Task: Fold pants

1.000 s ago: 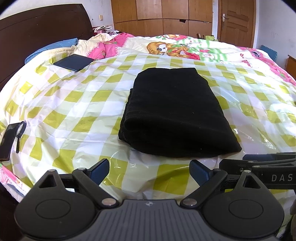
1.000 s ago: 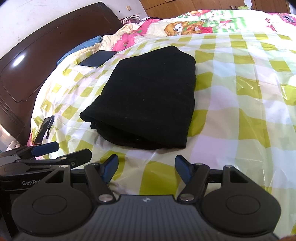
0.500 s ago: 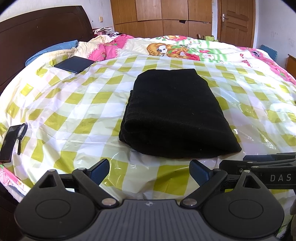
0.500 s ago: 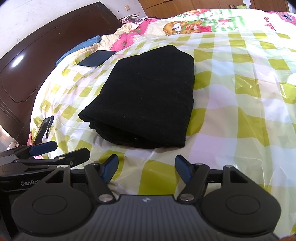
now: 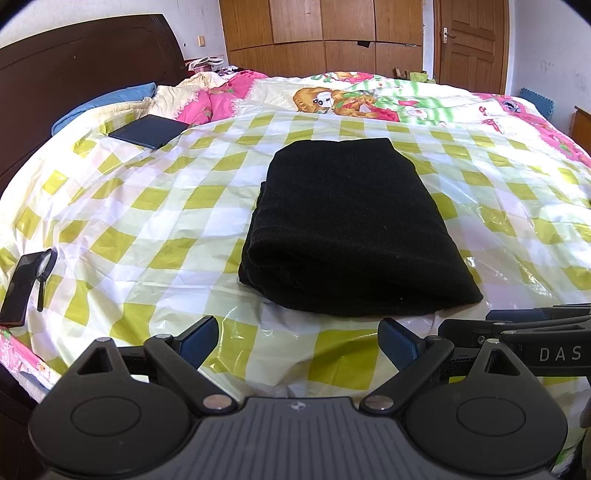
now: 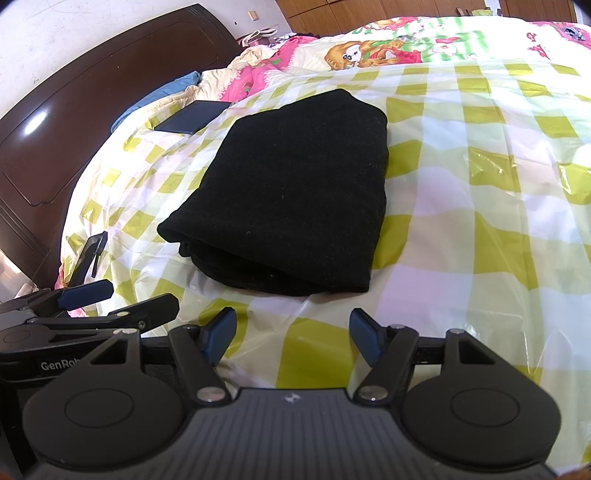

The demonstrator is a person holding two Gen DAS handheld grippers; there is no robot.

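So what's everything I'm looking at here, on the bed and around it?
pants: one, black, folded into a thick rectangle, mid-bed on the plastic sheet
plastic sheet: one, clear with yellow-green and white checks, spread over the bed
quilt: one, pink and cream with a cartoon print, beyond the sheet
notebook: one, dark, flat, far left near the headboard
pillow: one, blue, against the headboard
phone: one, dark, left edge of the bed
magnifying glass: one, black-framed, lying partly on the phone
headboard: one, dark brown wood
wardrobe: brown wood, back wall
door: one, brown wood, back right
left claw: open, empty, short of the pants
right claw: open, empty, short of the pants
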